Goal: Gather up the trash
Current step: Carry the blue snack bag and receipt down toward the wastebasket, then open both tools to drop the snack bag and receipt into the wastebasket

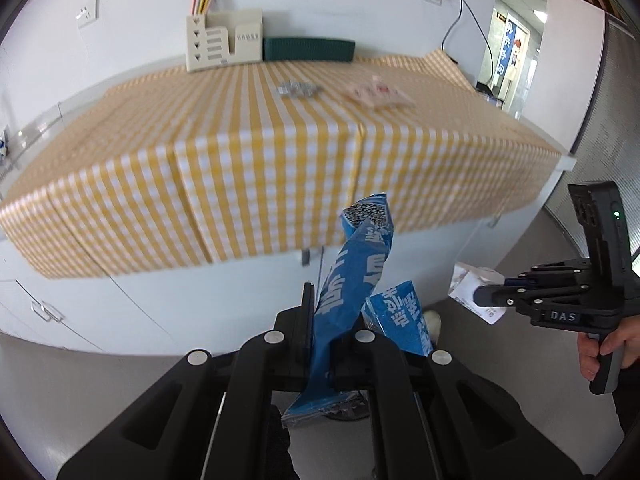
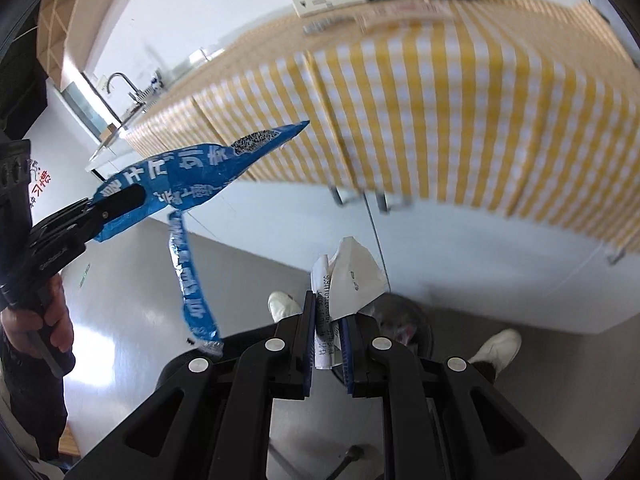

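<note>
The left hand-held gripper (image 1: pixel 320 320) is clamped on a blue snack wrapper (image 1: pixel 352 276), held in front of the gingham-covered tabletop (image 1: pixel 240 128). The right hand-held gripper (image 2: pixel 326 332) pinches a crumpled white paper receipt (image 2: pixel 344 280) above the grey floor (image 2: pixel 132 280).

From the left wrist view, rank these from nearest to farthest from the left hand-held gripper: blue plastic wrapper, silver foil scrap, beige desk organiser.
1. Blue plastic wrapper: clamped in the left hand-held gripper.
2. Silver foil scrap: mid-table on the yellow checked tablecloth.
3. Beige desk organiser: back edge, against the wall.
</note>
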The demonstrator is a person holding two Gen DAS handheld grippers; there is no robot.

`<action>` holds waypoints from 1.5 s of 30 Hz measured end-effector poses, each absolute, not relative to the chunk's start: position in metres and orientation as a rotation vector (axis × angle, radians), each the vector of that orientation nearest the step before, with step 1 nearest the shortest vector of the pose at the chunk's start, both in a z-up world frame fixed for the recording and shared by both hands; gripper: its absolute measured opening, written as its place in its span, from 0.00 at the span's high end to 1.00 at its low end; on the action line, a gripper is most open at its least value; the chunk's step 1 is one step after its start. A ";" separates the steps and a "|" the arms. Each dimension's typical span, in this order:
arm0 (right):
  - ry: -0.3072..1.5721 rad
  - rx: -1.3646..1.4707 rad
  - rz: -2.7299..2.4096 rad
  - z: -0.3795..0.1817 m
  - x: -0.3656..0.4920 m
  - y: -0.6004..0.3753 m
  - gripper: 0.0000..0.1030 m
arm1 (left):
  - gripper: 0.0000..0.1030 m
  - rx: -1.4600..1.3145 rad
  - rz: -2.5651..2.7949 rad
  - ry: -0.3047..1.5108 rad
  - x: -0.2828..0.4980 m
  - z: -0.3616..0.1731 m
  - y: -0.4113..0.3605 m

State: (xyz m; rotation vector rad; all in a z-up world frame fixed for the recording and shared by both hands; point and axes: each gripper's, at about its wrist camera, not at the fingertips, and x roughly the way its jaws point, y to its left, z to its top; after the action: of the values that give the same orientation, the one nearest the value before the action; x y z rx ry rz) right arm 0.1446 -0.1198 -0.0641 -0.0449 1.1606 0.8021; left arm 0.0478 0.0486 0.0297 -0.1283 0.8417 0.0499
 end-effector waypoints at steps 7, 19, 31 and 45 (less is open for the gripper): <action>1.236 -0.026 0.765 -0.115 0.149 -0.123 0.85 | 0.94 -0.140 0.028 0.950 0.056 -0.028 0.037; 1.415 0.018 0.712 -0.214 0.152 -0.138 0.85 | 0.94 -0.152 -0.006 1.132 0.090 -0.141 0.019; 1.563 0.084 0.642 -0.299 0.169 -0.130 0.85 | 0.94 -0.129 0.005 1.307 0.121 -0.249 0.009; 1.706 0.117 0.579 -0.360 0.190 -0.114 0.83 | 0.94 -0.111 -0.025 1.450 0.141 -0.314 0.007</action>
State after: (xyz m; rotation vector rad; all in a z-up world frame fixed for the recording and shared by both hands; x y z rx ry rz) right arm 0.1900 -0.1136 -0.3604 0.1171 1.7057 0.5791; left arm 0.1411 0.0066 -0.3142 -0.1113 1.4495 -0.0255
